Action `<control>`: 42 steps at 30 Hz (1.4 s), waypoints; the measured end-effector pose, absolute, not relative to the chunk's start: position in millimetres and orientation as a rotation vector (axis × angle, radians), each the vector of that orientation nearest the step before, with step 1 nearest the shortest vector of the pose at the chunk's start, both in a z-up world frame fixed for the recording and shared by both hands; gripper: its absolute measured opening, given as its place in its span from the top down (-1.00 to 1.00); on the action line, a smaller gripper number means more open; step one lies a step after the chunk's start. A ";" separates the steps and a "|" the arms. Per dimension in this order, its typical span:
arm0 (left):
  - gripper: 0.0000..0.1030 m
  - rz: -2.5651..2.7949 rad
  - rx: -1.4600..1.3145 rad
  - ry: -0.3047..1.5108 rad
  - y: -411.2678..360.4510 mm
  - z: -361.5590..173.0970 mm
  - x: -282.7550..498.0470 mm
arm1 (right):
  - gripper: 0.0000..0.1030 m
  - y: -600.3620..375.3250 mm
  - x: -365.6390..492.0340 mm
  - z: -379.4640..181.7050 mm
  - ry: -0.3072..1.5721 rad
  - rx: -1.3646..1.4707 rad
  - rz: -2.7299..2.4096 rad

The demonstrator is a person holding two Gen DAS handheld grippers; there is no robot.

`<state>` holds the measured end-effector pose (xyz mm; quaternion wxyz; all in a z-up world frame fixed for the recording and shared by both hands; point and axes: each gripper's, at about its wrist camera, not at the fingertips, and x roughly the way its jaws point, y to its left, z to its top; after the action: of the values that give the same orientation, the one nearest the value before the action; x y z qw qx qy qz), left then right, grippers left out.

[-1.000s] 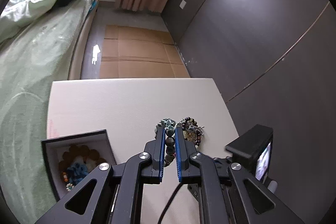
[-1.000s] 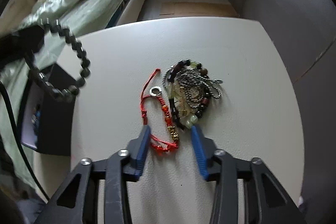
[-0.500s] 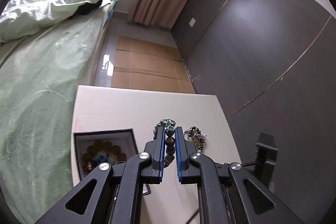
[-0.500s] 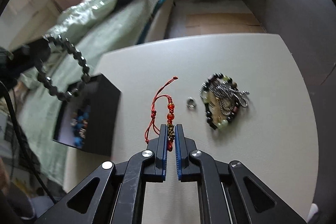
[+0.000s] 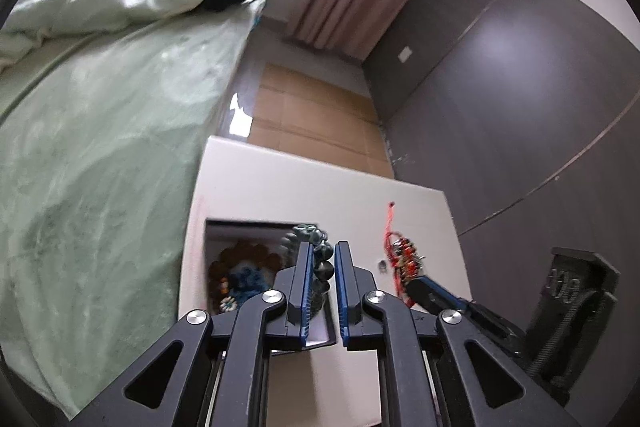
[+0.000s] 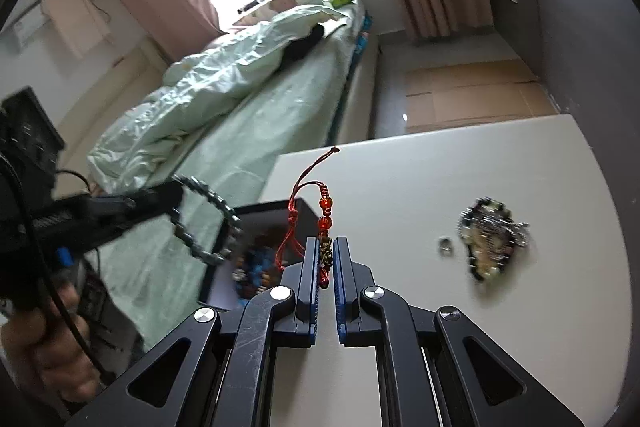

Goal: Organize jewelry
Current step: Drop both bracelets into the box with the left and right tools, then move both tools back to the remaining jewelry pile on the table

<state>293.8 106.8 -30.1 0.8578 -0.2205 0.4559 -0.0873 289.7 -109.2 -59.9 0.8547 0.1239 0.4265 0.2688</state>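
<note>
The left gripper (image 5: 322,269) is clamped on a dark bead bracelet (image 5: 316,251), held over the open box (image 5: 216,227) at the bench's (image 6: 440,167) left edge. The right gripper (image 6: 327,259) pinches a red cord bracelet (image 6: 324,211) lifted clear of the bench — both are mid-carry. Next, I judge, each must be lowered into the box and released. Count: two bracelets in the air, one box, one small ring (image 6: 445,244), one tangled pile (image 6: 490,235) left on the bench.
</note>
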 end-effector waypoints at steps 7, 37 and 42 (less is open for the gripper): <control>-0.28 -0.118 -0.516 0.944 127.3 -34.6 295.7 | 0.84 -84.5 290.1 -61.5 0.902 0.309 0.621; -0.29 -0.162 -0.402 0.952 85.1 -31.8 301.8 | -0.21 -149.9 305.6 -77.8 0.955 0.414 0.456; -0.63 -0.187 -0.364 0.957 62.5 -32.9 305.2 | -0.21 -179.6 306.0 -79.2 0.955 0.442 0.413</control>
<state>305.2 62.5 -32.9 0.8677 -0.1739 0.4570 -0.0894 306.0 -179.6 -79.2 0.8444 0.2093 0.4527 0.1955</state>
